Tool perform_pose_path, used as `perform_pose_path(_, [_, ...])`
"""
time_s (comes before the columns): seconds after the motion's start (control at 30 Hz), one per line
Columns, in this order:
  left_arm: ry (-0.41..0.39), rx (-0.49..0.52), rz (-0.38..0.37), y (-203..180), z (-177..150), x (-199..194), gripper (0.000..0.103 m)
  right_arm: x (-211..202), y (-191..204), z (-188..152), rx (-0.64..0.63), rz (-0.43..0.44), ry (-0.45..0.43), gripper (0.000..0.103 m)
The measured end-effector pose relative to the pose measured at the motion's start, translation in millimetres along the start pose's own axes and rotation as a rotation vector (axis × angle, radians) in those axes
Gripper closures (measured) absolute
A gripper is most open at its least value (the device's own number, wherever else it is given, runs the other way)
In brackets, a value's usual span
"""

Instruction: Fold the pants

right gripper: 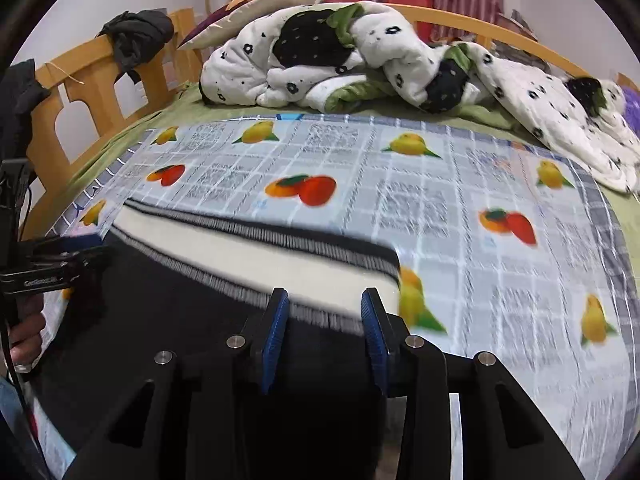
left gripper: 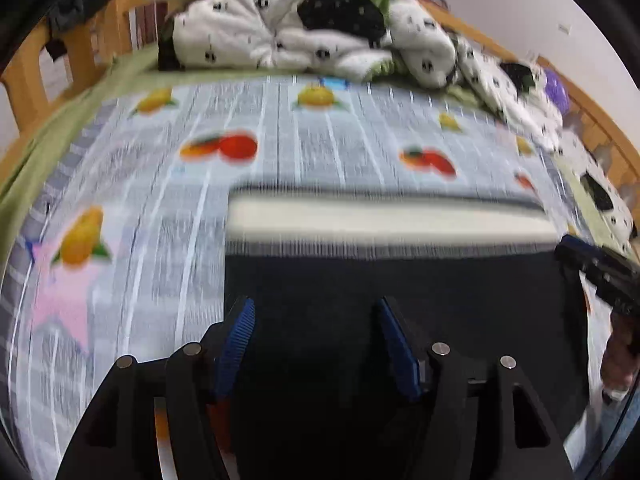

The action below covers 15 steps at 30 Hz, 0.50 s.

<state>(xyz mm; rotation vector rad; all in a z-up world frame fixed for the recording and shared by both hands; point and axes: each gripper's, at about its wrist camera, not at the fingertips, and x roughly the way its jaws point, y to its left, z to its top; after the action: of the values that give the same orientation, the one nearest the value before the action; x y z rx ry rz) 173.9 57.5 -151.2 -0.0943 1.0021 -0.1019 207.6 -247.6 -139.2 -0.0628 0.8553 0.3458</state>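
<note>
A pair of dark pants [right gripper: 180, 308] lay flat on a fruit-printed sheet [right gripper: 460, 216] covering a bed [right gripper: 84, 92], their cream, dark-edged waistband [right gripper: 256, 256] running across the sheet and the legs reaching toward the bed's near edge. A rumpled black-and-white duvet [right gripper: 360, 56] was heaped along the far edge.

The likeliest trouble was a crooked or bunched fold: each gripper hovered over only one side of the garment, and if one pinched a single layer, or the two lifted unevenly, the cloth could slide on the sheet and the edges would not line up. Both views were smeared with motion blur (so fine contact is hard to judge), which suggests hurried handling might also drag the waistband askew.

The left gripper [left gripper: 316, 320] had its blue pads standing moderately apart over the dark fabric near the pants' left edge, with nothing pinched between them. The right gripper [right gripper: 325, 308] was parted more narrowly, straddling the waistband's near border close to the right corner of the pants, also holding nothing.
</note>
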Motion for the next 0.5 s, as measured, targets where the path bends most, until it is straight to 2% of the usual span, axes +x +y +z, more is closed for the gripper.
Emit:
perform_pose_path(0.17, [-0.026, 0.083, 0.030, -12, -60, -29, 0.041, -24, 7, -40, -0.006, -0.045, 0.013, 0.064])
perform_pose_path(0.27, [-0.030, 0.055, -0.018, -10, -89, -47, 0.041, -43, 8, -63, 0.035, -0.038, -0.001, 0.064])
perform_pose_path(0.33, [-0.069, 0.041, -0.022, -7, -108, -61, 0.041, -54, 9, -81, 0.059, -0.028, 0.014, 0.064])
perform_pose_path(0.5, [-0.068, 0.039, -0.008, -2, -144, -77, 0.041, -66, 19, -118, 0.032, -0.055, 0.043, 0.064])
